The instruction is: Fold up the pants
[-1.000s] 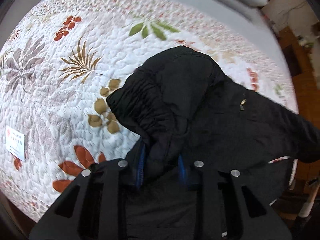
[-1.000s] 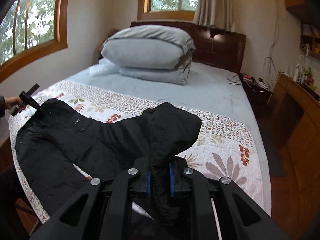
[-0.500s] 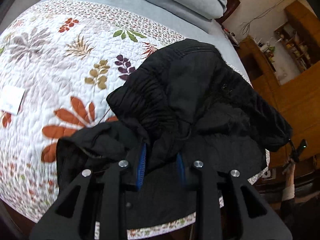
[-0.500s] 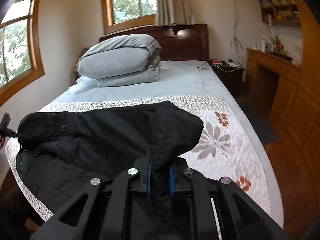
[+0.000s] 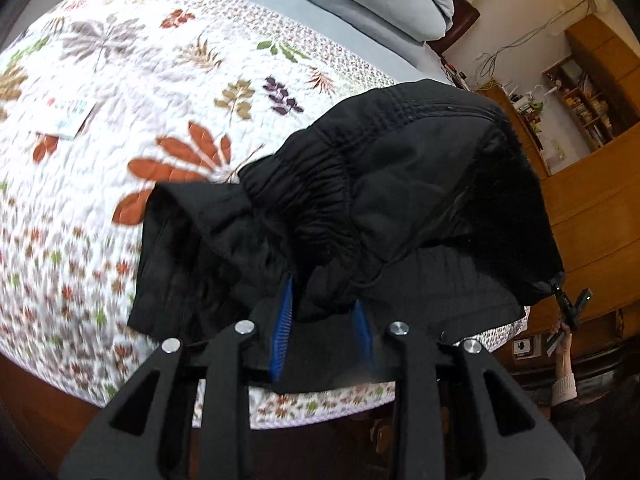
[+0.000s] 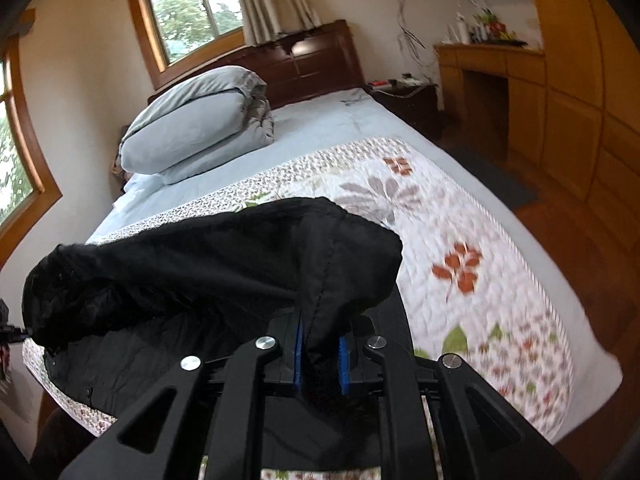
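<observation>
Black pants (image 5: 400,184) lie along the near edge of the floral quilt (image 5: 140,92), one half lifted and folding over the other. My left gripper (image 5: 324,328) is shut on the elastic waistband end and holds it above the layer below. My right gripper (image 6: 320,354) is shut on the leg end of the pants (image 6: 224,264), raised over the lower leg. The right gripper also shows small at the far right of the left wrist view (image 5: 572,308). Blue pads show on both sides of the pinched cloth.
A folded grey duvet (image 6: 200,120) lies near the dark headboard (image 6: 316,60). A wooden desk and cabinets (image 6: 560,92) stand right of the bed, with a wooden floor beside it. A white label (image 5: 68,114) lies on the quilt.
Both grippers have carried the pants' top half toward the near bed edge, folding it over the lower half. The views have swung as the hands moved.
</observation>
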Demonstrator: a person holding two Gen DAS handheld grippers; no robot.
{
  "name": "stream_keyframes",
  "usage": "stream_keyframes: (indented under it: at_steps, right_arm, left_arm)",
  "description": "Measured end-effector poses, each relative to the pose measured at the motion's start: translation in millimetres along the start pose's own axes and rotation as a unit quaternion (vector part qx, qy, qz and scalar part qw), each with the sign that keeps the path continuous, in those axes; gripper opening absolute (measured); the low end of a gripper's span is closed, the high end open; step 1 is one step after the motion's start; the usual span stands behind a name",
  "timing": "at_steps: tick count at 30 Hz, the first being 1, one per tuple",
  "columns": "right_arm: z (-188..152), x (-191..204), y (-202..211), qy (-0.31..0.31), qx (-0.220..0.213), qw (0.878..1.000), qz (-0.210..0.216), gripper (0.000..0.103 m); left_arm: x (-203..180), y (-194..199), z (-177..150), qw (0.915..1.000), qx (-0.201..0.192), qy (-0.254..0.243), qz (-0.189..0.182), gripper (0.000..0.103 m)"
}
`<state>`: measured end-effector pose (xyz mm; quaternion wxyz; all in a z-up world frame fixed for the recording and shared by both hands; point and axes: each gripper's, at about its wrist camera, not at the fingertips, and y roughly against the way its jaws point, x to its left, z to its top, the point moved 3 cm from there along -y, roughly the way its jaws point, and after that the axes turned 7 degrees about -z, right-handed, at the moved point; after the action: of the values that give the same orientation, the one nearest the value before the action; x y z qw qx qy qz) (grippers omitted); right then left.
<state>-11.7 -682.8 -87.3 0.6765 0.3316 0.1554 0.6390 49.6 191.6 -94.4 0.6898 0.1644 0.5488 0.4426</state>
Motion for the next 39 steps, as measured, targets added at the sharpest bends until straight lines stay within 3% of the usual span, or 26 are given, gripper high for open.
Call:
stream_keyframes:
  at_steps: [6, 12, 17, 19, 20, 21, 25, 30, 33, 35, 39]
  right_arm:
    - [-40, -8, -6, -0.025, 0.036, 0.999, -0.010, 0.013]
    - [-73, -20, -19, -0.054, 0.065, 0.996, -0.022, 0.013]
    - [-79, -27, -20, -0.073, 0.069, 0.994, -0.032, 0.014]
    - [-81, -29, -19, -0.070, 0.074, 0.994, -0.045, 0.025]
    - [-82, -30, -18, -0.068, 0.074, 0.993, -0.055, 0.029]
    - [-83, -30, -17, -0.068, 0.075, 0.993, -0.061, 0.041]
    - [-86, -32, -7, -0.063, 0.079, 0.992, -0.076, 0.053]
    - [-87, -32, 7, -0.063, 0.078, 0.991, -0.093, 0.057]
    - [-83, -26, 17, -0.063, 0.069, 0.990, -0.106, 0.057]
    - [-79, -21, 27, -0.063, 0.058, 0.990, -0.111, 0.057]
    - [-72, -15, 47, -0.059, 0.042, 0.989, -0.132, 0.060]
  left_arm:
    - [22, 9, -26, 0.9998, -0.009, 0.016, 0.004, 0.029]
    - [47, 32, -49, 0.9987, -0.026, 0.036, 0.023, 0.046]
    - [59, 53, -69, 0.9978, -0.032, 0.050, 0.030, 0.064]
    - [61, 60, -77, 0.9968, -0.039, 0.062, 0.034, 0.074]
    - [65, 63, -85, 0.9961, -0.039, 0.069, 0.037, 0.074]
    - [66, 64, -88, 0.9958, -0.039, 0.073, 0.037, 0.074]
    - [65, 65, -106, 0.9944, -0.040, 0.094, 0.026, 0.075]
    - [46, 44, -120, 0.9948, -0.030, 0.095, -0.020, 0.079]
    - [33, 25, -111, 0.9944, -0.047, 0.087, -0.036, 0.088]
    - [29, 16, -103, 0.9948, -0.056, 0.080, -0.029, 0.089]
    - [34, 1, -87, 0.9935, -0.079, 0.074, 0.034, 0.090]
